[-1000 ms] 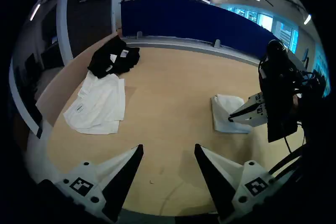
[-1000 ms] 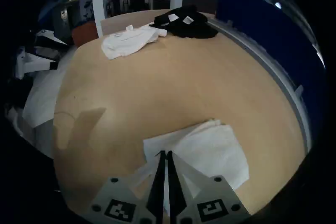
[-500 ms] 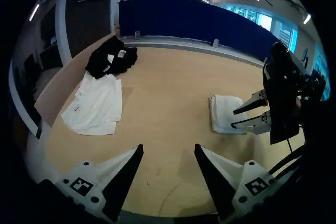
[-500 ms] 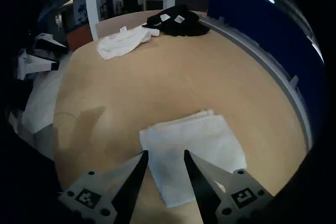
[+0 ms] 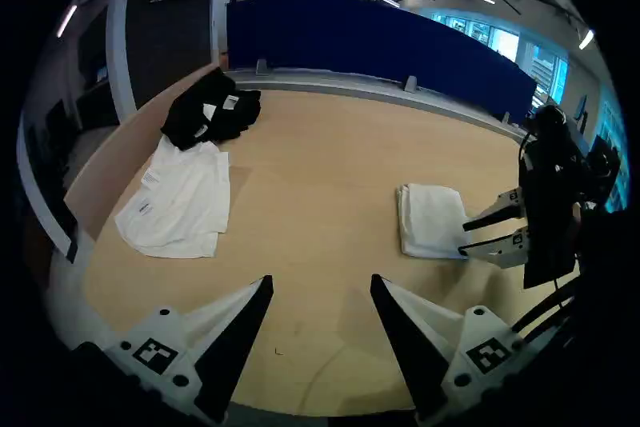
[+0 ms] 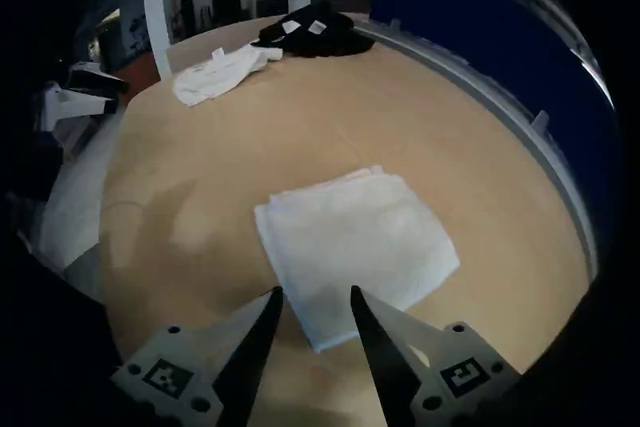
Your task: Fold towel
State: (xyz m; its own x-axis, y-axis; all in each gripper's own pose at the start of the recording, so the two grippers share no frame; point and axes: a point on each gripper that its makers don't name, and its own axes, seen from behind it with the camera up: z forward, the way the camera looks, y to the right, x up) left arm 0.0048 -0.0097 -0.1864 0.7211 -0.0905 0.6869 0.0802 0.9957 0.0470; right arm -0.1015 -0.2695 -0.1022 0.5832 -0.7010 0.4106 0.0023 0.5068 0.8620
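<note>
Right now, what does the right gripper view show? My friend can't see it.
A folded white towel lies flat on a tan table, just ahead of the open right gripper. Farther back lie a white cloth and black clothes.

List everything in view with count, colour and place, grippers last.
Table: 1, light wood, under everything.
Towel: 1, white, folded flat on it.
Cloth: 1, white, spread near the table's edge.
Clothes: 1 pile, black, against the cloth's far end.
Partition: 1, blue, along the table's far side.
Left gripper: 1, white and black, open, over bare table.
Right gripper: 1, white and black, open, at the towel's near edge.
</note>
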